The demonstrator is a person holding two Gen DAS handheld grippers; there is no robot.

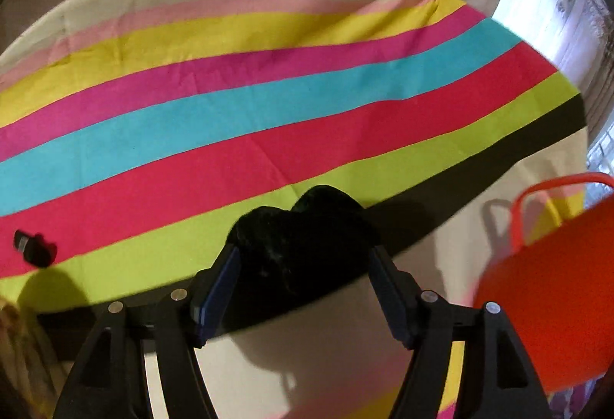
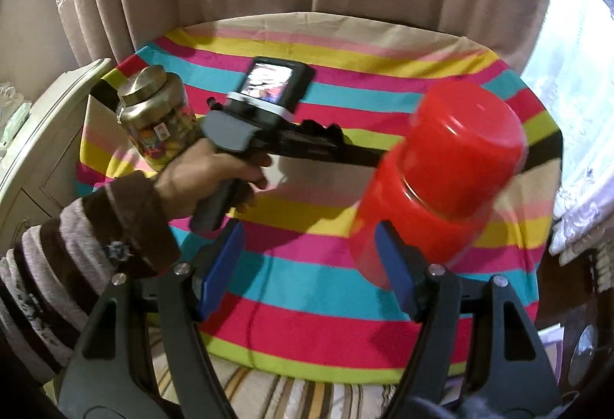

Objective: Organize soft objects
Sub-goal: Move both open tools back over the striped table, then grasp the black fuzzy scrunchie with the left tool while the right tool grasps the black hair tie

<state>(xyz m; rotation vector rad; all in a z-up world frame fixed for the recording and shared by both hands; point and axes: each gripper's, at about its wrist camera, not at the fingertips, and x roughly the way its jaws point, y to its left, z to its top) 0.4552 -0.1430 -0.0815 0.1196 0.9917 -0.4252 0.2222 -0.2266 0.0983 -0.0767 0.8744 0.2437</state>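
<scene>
Your left gripper [image 1: 303, 284] sits with jaws spread around a dark fuzzy soft lump [image 1: 303, 238] on the striped multicolour tablecloth [image 1: 230, 119] — pads don't visibly press it, so released. Your right gripper [image 2: 311, 269] grips the wall of a red plastic bucket [image 2: 441, 181], lifted and tilted above the cloth. Nothing's visibly in the bucket — sorting looks barely started.

Brown-and-grey striped sleeve [image 2: 57, 258], black tool [image 2: 307, 261], blue pads [image 2: 226, 265]

black fuzzy soft lump [image 1: 303, 246] | on striped cloth | red bucket [image 2: 441, 181] | tilted, blurred
</scene>
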